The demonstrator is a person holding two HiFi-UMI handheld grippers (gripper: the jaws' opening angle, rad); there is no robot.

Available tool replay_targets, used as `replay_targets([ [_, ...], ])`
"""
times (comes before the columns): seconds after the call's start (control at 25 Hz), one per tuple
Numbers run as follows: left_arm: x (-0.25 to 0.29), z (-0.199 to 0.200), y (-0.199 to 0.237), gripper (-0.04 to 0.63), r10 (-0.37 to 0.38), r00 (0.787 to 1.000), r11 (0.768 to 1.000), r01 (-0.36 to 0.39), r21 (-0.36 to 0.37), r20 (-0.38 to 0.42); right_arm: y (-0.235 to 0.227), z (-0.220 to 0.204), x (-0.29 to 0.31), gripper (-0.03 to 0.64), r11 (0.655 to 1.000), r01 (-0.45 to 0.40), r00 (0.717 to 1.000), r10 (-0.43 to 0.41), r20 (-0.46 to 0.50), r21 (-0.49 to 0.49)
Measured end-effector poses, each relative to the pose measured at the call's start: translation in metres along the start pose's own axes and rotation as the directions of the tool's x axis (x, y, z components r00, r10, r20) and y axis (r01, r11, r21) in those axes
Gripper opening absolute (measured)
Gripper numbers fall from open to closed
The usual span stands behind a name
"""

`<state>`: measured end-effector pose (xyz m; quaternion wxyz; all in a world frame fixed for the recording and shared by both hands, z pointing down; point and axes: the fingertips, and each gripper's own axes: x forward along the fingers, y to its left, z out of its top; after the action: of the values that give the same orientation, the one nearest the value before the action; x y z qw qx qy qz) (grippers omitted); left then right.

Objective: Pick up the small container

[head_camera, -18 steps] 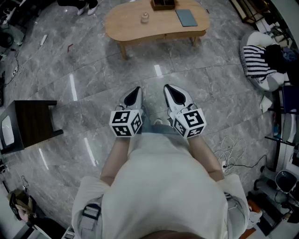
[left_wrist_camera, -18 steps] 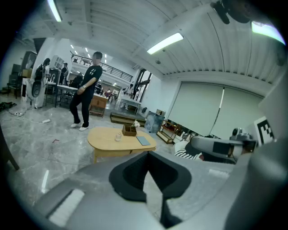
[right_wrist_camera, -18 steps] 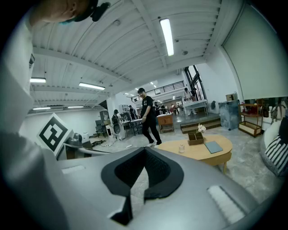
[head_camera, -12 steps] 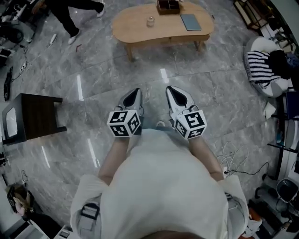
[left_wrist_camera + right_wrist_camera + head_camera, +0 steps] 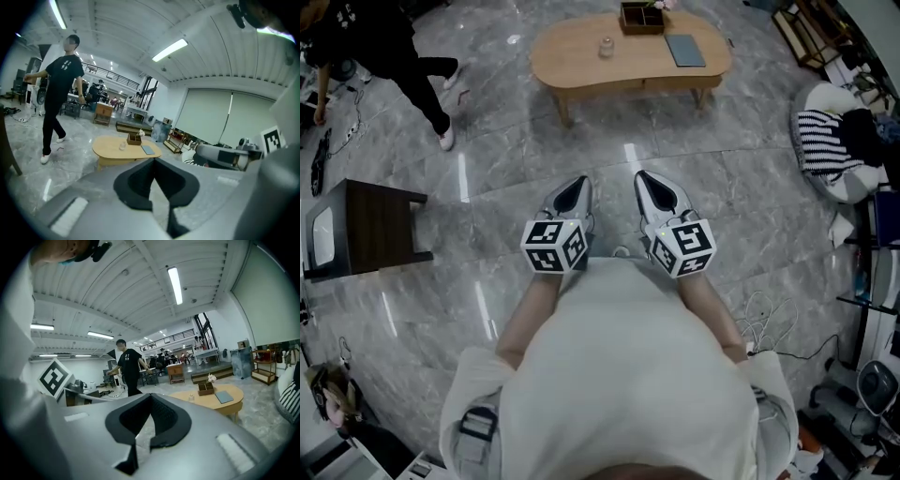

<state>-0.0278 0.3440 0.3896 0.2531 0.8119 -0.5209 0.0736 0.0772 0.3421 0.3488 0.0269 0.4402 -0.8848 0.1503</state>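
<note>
Far-off wooden table (image 5: 572, 58) bears the small container (image 5: 607, 46), too tiny to detail.

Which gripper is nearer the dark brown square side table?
Left. In the head view the left gripper is right of the dark brown square side table; the right gripper lies farther right.

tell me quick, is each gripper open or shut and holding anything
left gripper: closed, fingers together, holding nothing
right gripper: closed, fingers together, holding nothing

Tan table (image 5: 572, 54), grey marbled floor (image 5: 722, 178), black-white striped cloth (image 5: 821, 141)
</note>
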Motion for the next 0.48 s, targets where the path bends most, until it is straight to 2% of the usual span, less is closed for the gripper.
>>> replay_targets([
  [0.48, 0.016, 0.003, 0.015, 0.002, 0.012, 1.0, 1.0, -0.012, -0.017, 0.005, -0.012, -0.001, 0.015, 0.0, 0.999, 0.014, 1.0, -0.014, 0.004, 0.029],
])
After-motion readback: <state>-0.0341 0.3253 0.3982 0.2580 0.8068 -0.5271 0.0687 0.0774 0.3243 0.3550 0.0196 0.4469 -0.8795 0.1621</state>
